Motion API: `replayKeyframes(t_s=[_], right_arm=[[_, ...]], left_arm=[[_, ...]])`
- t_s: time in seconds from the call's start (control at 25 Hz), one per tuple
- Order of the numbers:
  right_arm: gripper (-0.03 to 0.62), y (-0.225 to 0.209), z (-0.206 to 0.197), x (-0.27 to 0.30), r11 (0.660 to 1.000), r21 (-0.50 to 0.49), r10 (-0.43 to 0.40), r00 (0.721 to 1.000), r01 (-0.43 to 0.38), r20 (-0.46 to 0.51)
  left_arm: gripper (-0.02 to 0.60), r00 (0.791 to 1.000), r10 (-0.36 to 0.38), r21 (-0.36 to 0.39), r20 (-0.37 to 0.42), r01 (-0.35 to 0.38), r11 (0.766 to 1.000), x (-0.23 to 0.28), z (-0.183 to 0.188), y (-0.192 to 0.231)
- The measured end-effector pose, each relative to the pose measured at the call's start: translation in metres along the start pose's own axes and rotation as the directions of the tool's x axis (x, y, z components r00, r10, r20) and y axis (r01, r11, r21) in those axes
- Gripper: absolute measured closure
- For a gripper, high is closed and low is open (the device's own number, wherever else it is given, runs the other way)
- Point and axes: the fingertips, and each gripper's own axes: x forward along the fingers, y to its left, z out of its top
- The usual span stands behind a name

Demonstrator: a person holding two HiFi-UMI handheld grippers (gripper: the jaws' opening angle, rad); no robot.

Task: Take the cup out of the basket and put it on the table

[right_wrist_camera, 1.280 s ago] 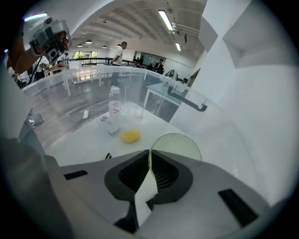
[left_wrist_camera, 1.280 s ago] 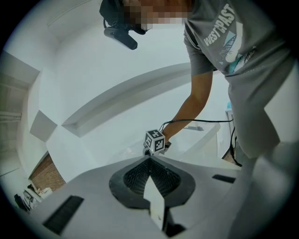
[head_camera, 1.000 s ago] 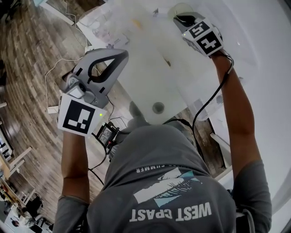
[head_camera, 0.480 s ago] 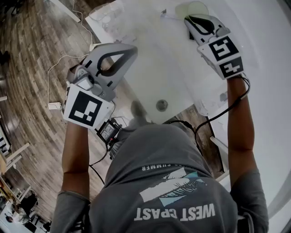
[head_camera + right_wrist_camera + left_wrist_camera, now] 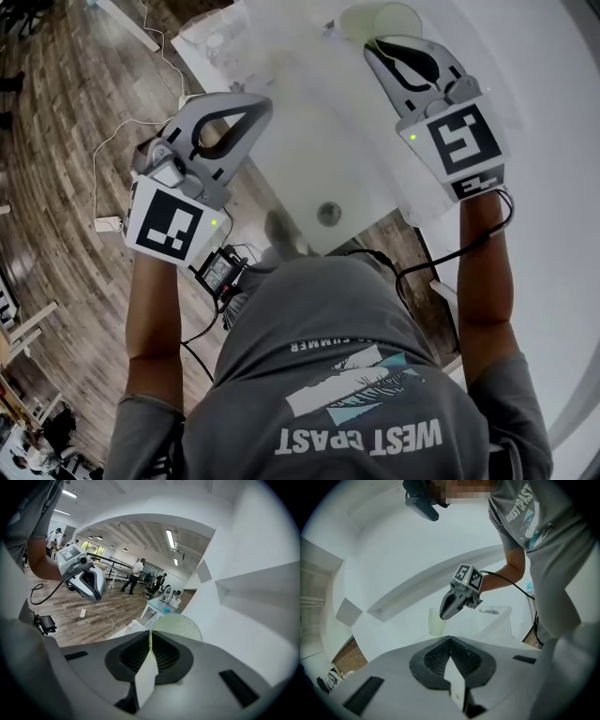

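Fingers [image 5: 432, 660] on the left gripper [image 5: 251, 109] were pressed together with nothing in them. That one just hung off the left edge of the tabletop [image 5: 309, 155], over the wood floor [image 5: 56, 141], not involved in anything as far as I could see.

Over on the right is where it was all happening. The right gripper [image 5: 380, 49] had its fingers [image 5: 126, 660] pinched on the thin rim of the cup [image 5: 389, 17], a pale green see-through one with a dotted texture. The cup was in the air, up off the white tabletop and touching nothing but the fingers. From the left gripper view it hung down from the fingertips, roughly upright. Just to the right of it in that view sat a clear plastic bin [image 5: 506, 620], which I took to be the basket, and the cup was clearly outside it.

So my read: the "take it out" half looked done, with a solid-looking grip on the rim. What was left was the easy part, bringing the cup down onto a bare patch of tabletop, base first, and letting go. A rim pinch can let a light cup swing, so a slow set-down seemed smart.
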Motion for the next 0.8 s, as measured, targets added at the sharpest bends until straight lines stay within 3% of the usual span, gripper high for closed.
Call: replayKeyframes(t_s=[0.8], right_arm=[[0.565, 0.068, 0.045, -0.004, 0.997, -0.032, 0.077, 0.994, -0.075, 0.073]], left_arm=[[0.572, 1.0, 0.029, -0.001, -0.01, -0.029, 1.0, -0.029, -0.005, -0.012]])
